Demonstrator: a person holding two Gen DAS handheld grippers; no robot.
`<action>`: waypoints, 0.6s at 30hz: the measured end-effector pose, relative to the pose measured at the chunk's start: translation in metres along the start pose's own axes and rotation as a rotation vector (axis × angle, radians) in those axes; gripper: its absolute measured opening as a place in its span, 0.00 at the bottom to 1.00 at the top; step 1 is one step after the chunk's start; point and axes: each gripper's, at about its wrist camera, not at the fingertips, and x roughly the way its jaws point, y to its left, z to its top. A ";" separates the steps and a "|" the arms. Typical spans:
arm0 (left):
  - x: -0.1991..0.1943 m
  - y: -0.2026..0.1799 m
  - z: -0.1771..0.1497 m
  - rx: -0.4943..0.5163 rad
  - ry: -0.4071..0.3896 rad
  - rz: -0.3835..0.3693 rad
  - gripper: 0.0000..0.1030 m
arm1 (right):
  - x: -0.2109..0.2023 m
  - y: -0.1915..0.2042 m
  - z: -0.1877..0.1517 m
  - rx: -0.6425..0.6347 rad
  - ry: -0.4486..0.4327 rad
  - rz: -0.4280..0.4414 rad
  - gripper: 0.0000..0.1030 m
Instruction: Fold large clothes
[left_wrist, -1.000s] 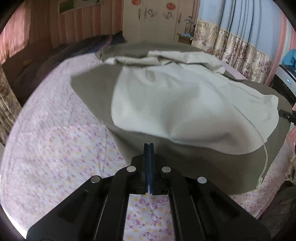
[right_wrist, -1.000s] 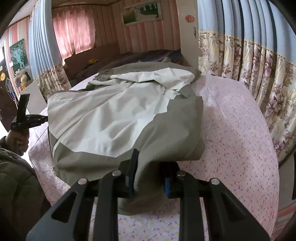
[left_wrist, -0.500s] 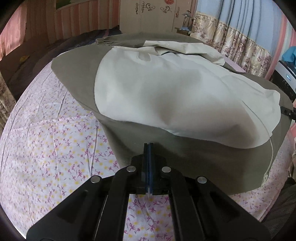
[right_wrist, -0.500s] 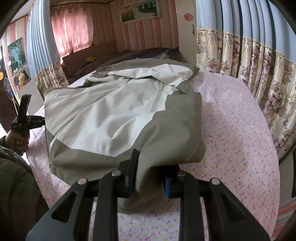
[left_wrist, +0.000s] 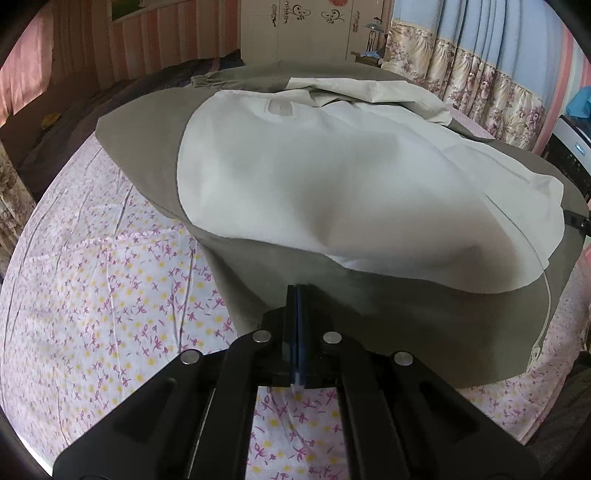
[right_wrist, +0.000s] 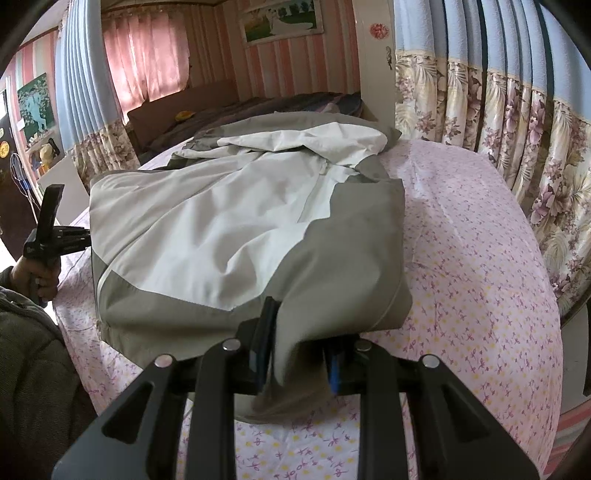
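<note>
A large jacket, olive-grey with a cream-white middle panel, lies spread on the bed in the left wrist view (left_wrist: 332, 192) and the right wrist view (right_wrist: 221, 229). My left gripper (left_wrist: 297, 295) is shut on the jacket's olive hem at one near corner. My right gripper (right_wrist: 299, 332) is shut on a thick bunch of olive hem at the other corner; the cloth hangs down between its fingers. The left gripper and the hand holding it also show at the left edge of the right wrist view (right_wrist: 48, 236). A white drawcord (left_wrist: 543, 325) hangs at the hem.
The bed has a pink floral sheet (left_wrist: 92, 295) with bare room on both sides of the jacket (right_wrist: 480, 277). Floral curtains (right_wrist: 517, 129) hang close on the right. A dark blanket (left_wrist: 74, 118) lies at the bed's far end. A wardrobe (left_wrist: 314, 29) stands behind.
The jacket has been pulled toward me and spread flatter over the bed. Both grippers stay shut on the hem corners.
</note>
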 end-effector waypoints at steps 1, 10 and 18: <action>0.000 0.000 0.001 0.001 0.001 0.000 0.00 | 0.000 0.000 0.000 0.001 -0.001 -0.001 0.24; 0.000 -0.011 0.006 0.059 -0.037 0.060 0.97 | 0.002 0.001 -0.002 0.015 0.002 -0.005 0.25; 0.005 0.008 0.012 -0.022 -0.032 -0.015 0.85 | 0.005 -0.001 0.000 0.018 0.008 -0.001 0.25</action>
